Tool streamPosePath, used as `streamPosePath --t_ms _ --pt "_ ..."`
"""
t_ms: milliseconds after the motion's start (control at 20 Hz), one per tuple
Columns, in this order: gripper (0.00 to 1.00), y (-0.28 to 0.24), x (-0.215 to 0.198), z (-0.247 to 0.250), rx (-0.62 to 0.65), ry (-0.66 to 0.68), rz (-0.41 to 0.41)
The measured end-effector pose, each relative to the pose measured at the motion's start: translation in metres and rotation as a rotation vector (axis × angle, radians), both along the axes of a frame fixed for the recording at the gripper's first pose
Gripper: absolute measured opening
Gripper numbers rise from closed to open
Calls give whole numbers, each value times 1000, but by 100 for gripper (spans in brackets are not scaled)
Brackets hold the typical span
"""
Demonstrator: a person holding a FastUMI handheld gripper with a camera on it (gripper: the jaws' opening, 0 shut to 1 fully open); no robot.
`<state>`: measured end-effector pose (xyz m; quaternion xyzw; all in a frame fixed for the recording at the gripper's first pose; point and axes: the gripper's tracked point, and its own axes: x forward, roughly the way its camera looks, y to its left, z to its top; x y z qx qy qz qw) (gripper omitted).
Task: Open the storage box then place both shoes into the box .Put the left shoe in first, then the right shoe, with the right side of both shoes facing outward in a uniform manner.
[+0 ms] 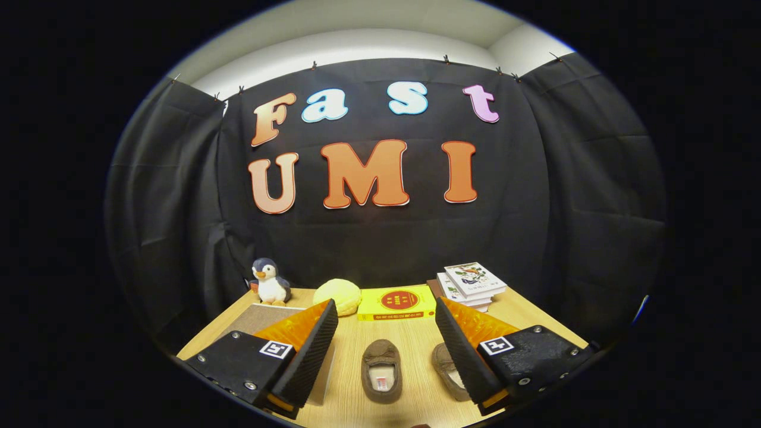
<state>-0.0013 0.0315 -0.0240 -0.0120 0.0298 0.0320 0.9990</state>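
A wooden table stands in front of a black cloth wall, seen from a camera riding on a handheld gripper. The gripper's two fingers are spread wide apart and hold nothing; they hang above the near part of the table.

Between the fingers, on the tabletop, lies a brown slipper-style shoe with a pale lining, its toe pointing away toward the wall. Just to its right lies a second brown shoe, partly hidden behind the right finger. The two shoes sit near each other but do not touch.

On the left, partly hidden behind the left finger, a flat greyish-brown lid surface shows, most likely the storage box; its lid looks closed, though much of it is covered.

At the far side of the table, near the wall, several things stand in a row. Farthest left is a small plush penguin, upright. To its right is a round pale yellow soft object, shaped like a bun. Next is a yellow book lying flat, with a red circle on its cover. Farthest right is a short stack of books, the top one white with a picture on its cover.

Above the cloth wall a strip of pale ceiling is visible.
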Motion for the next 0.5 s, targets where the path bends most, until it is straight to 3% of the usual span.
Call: streamPosePath --t_ms 500 --pt "99 -6 4 -33 -57 36 3"
